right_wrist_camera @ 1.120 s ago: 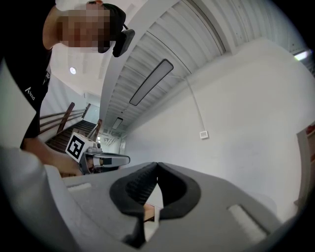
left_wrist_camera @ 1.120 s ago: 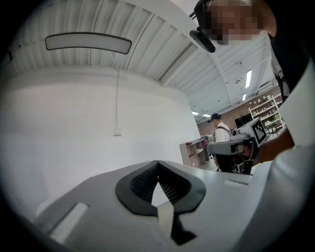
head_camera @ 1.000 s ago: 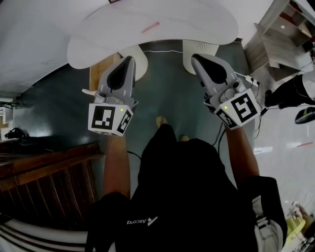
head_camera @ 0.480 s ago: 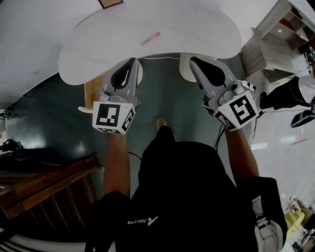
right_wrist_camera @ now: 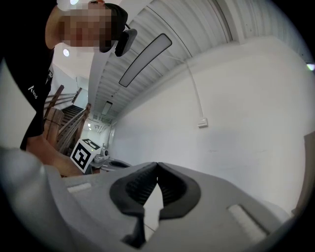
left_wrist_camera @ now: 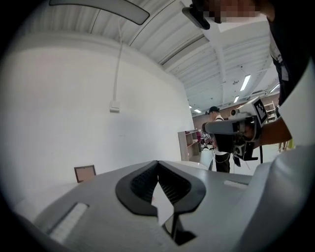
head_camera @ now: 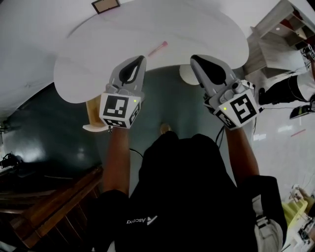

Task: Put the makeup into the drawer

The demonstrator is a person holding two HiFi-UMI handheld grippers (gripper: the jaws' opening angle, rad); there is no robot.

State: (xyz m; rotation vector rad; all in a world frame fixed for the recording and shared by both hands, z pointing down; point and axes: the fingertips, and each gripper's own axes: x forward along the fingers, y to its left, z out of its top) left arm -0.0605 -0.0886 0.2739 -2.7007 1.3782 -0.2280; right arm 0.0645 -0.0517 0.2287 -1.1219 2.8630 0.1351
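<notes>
A thin pink makeup stick point(head_camera: 158, 47) lies on the white round table point(head_camera: 147, 24), near its front edge. My left gripper point(head_camera: 141, 59) is shut and holds nothing; its tip reaches over the table's edge just below and left of the stick. In the left gripper view its jaws point(left_wrist_camera: 157, 163) meet at the tips with only white table behind them. My right gripper point(head_camera: 195, 59) is also shut and holds nothing, level with the left one at the table's front edge. Its jaws point(right_wrist_camera: 157, 165) touch at the tips in the right gripper view. No drawer is clearly visible.
A small framed picture point(head_camera: 105, 6) leans at the back of the table against the white wall. A light wooden piece point(head_camera: 93, 106) and a white table leg point(head_camera: 187, 74) sit under the tabletop. Shelving point(head_camera: 275, 42) stands at the right, dark wooden railings point(head_camera: 49, 197) at the lower left.
Both grippers have moved forward toward the table, the left one from beside the table leg up to the table's edge near the pink stick. Both stay shut.
</notes>
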